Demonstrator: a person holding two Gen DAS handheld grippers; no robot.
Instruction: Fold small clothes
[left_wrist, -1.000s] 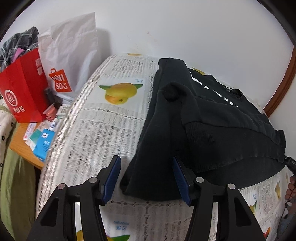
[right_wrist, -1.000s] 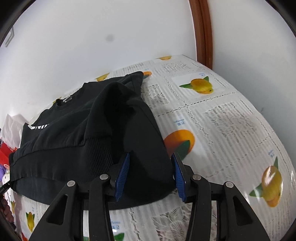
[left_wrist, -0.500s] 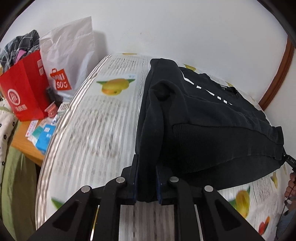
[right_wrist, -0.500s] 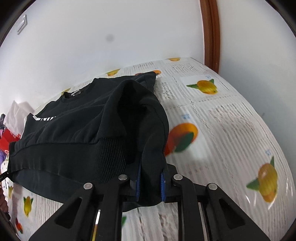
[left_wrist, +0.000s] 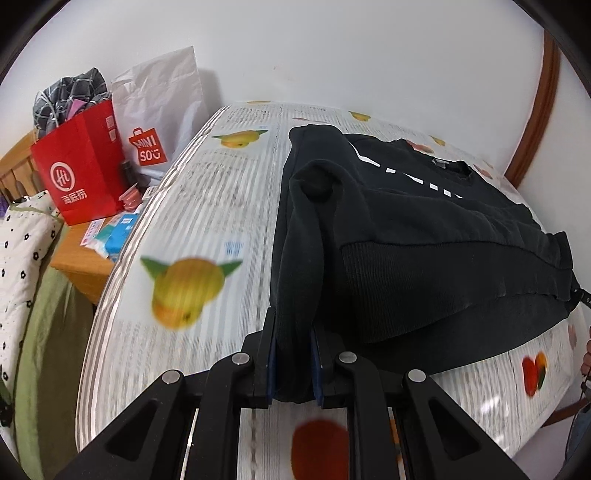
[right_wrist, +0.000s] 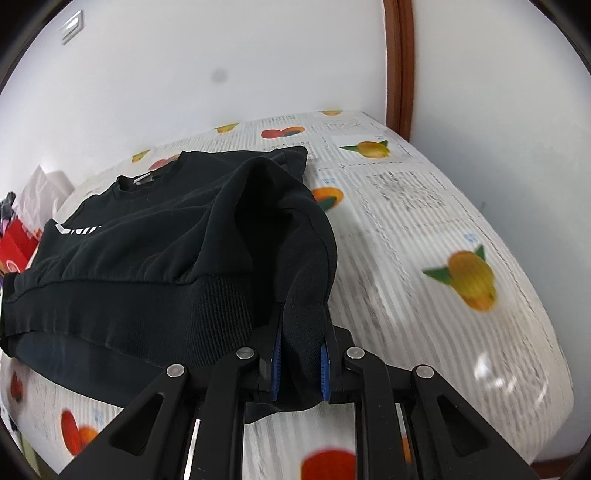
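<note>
White walls close in a table spread with a fruit-printed tablecloth (left_wrist: 207, 221), and we go through the left wrist view first. We see our left gripper (left_wrist: 292, 363) pinching a bunched corner of the black sweatshirt (left_wrist: 424, 229); dark cloth fills the gap between its blue pads, and the jaws have just been closing on it. That sweatshirt lies across the tablecloth with its white lettering and neckline toward the far wall, its ribbed hem toward us. Off the table's left edge stand a red paper bag (left_wrist: 81, 173) and a white shopping bag (left_wrist: 159, 107) on a wooden stand.

From the right wrist view, we find our right gripper (right_wrist: 300, 363) likewise clamped on the sweatshirt's (right_wrist: 155, 243) other near corner, its jaws having just been closing, fabric pressed between the pads. A brown door frame (right_wrist: 399, 66) rises behind the tablecloth's (right_wrist: 424, 229) far corner.
</note>
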